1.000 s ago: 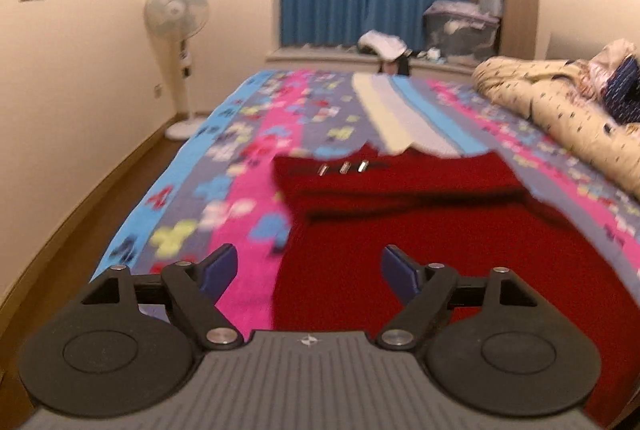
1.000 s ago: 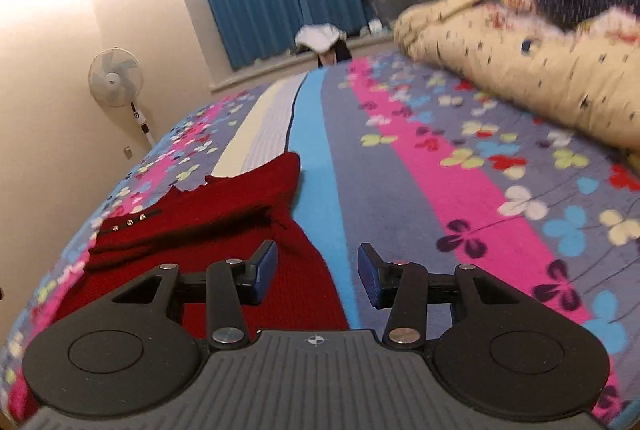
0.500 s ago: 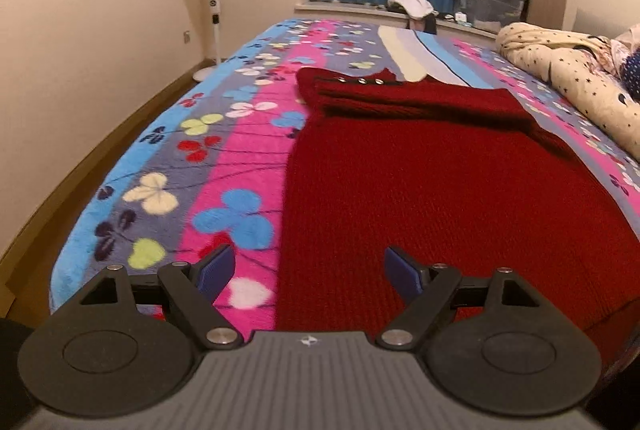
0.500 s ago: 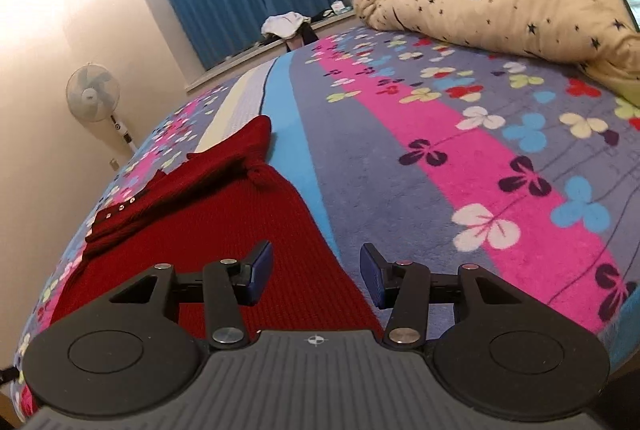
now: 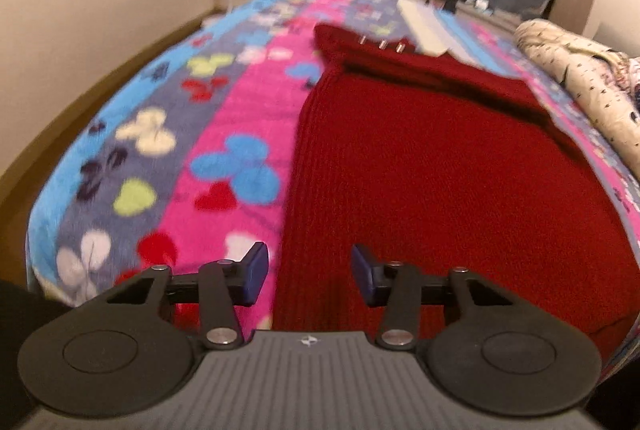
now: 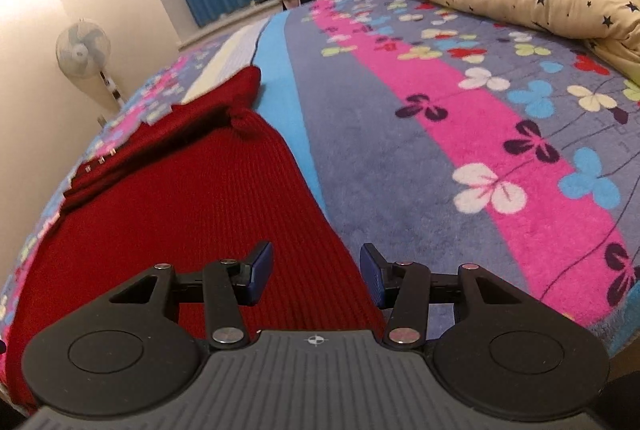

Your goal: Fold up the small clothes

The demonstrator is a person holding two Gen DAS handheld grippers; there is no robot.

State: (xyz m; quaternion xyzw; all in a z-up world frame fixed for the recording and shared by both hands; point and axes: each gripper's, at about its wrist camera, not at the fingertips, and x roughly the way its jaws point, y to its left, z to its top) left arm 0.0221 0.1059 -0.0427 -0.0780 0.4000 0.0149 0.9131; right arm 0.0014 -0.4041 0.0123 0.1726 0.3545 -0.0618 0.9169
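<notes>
Both claws angle downward over the near hem of 1 red sweater [image 5: 440,170] spread on the bed [image 6: 460,150]. Left claw [image 5: 308,280], just narrowed, and right claw [image 6: 316,278] gape half-wide, gripping nothing.

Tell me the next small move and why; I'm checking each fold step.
Probably lower both grippers onto the near hem and pinch it. The left gripper, whose jaws have just been closing, straddles the left edge of the red sweater; the right gripper straddles its right edge. Neither grips fabric yet.
</notes>
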